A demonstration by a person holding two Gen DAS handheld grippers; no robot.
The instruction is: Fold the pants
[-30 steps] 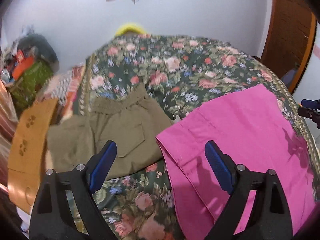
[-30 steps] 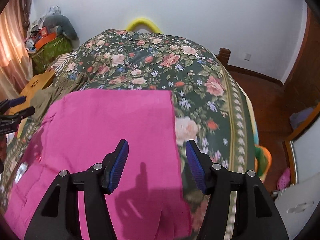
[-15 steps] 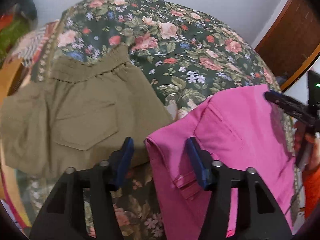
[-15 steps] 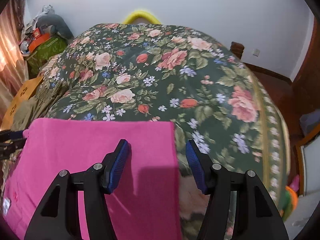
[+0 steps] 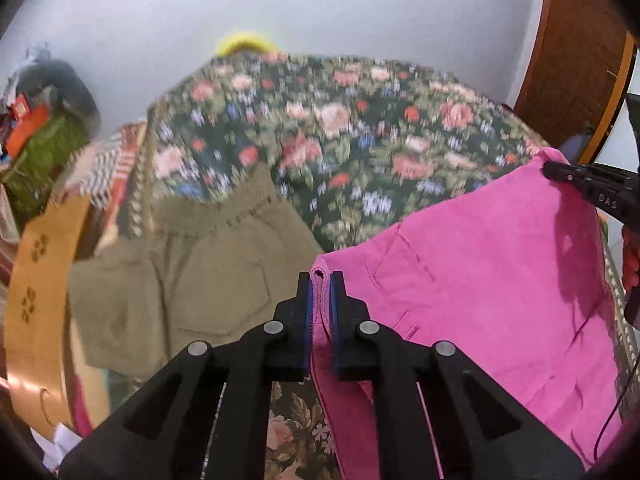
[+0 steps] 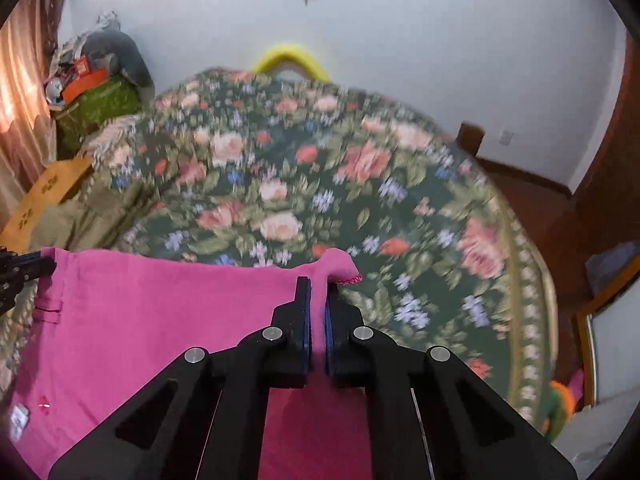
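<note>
1. Where the floral bedspread [image 5: 360, 140] runs to its near edge, the pink pants [image 5: 480, 280] lie spread out, waistband end to the left, hem end to the right.
2. Fabric mostly flat; both gripped corners are lifted into small peaks, hem corner curling over with its stitched edge showing.
3. Left gripper [image 5: 320, 292]: fingers nearly together, pinching the waistband corner between the blue pads.
4. Right gripper [image 6: 316, 296]: fingers nearly together, pinching the far hem corner.
5. Olive pants [image 5: 192, 276] lie folded just left of the pink pair, back pocket up.
6. Tan box [image 5: 36, 280] at far left, beside the bed.
</note>
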